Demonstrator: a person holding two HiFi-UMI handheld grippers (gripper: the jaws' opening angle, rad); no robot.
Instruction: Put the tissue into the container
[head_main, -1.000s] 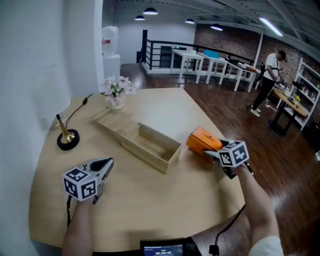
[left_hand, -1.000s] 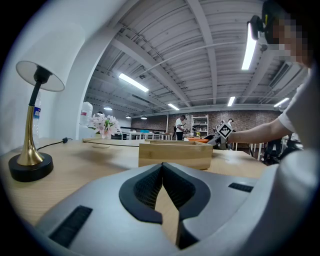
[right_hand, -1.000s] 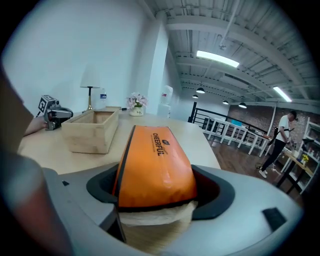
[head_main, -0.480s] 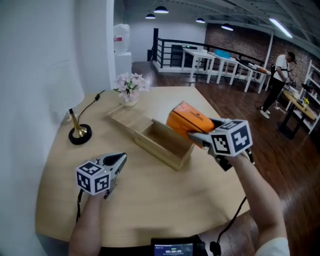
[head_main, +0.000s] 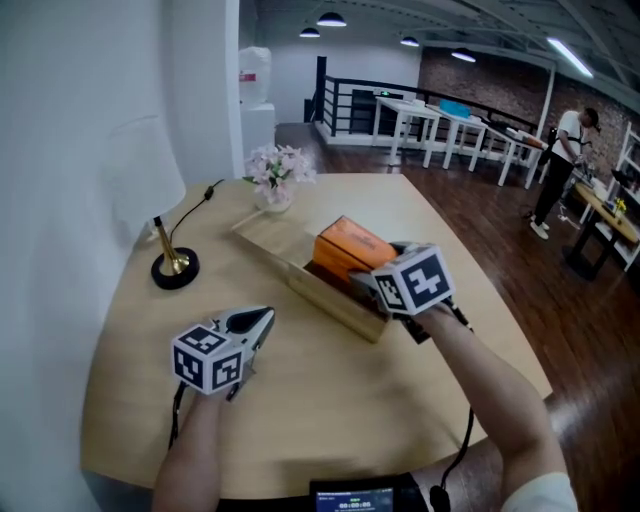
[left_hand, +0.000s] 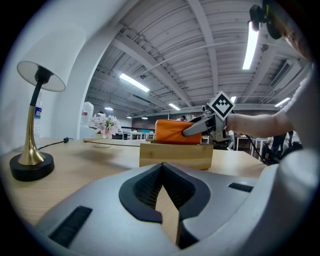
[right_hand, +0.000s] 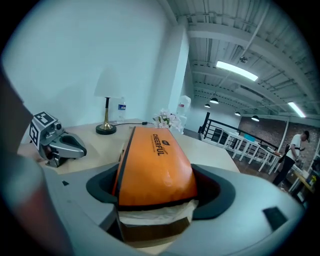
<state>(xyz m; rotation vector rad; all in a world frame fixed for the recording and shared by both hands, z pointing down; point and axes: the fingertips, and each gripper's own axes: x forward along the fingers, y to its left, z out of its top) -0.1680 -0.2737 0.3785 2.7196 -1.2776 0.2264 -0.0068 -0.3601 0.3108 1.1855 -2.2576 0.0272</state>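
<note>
An orange tissue pack (head_main: 343, 250) is gripped at its near end by my right gripper (head_main: 368, 278), which is shut on it. The pack hangs over the near end of the long open wooden container (head_main: 322, 296), its underside about level with the rim (left_hand: 175, 155). In the right gripper view the pack (right_hand: 155, 165) fills the jaws, with white tissue and wood showing under it. My left gripper (head_main: 255, 322) is shut and holds nothing, low over the table's front left, pointing at the container. In the left gripper view the pack (left_hand: 172, 131) shows above the container's wall.
A brass desk lamp (head_main: 172, 262) with a cord stands at the table's left, by the white wall. A small vase of pink flowers (head_main: 277, 172) sits beyond the container's far end. The round table's edge (head_main: 500, 330) curves close on the right. A person stands far off at back right.
My right gripper lifted the orange pack from the table right of the container and carried it left, over the container's near end. The left gripper has stayed where it was.
</note>
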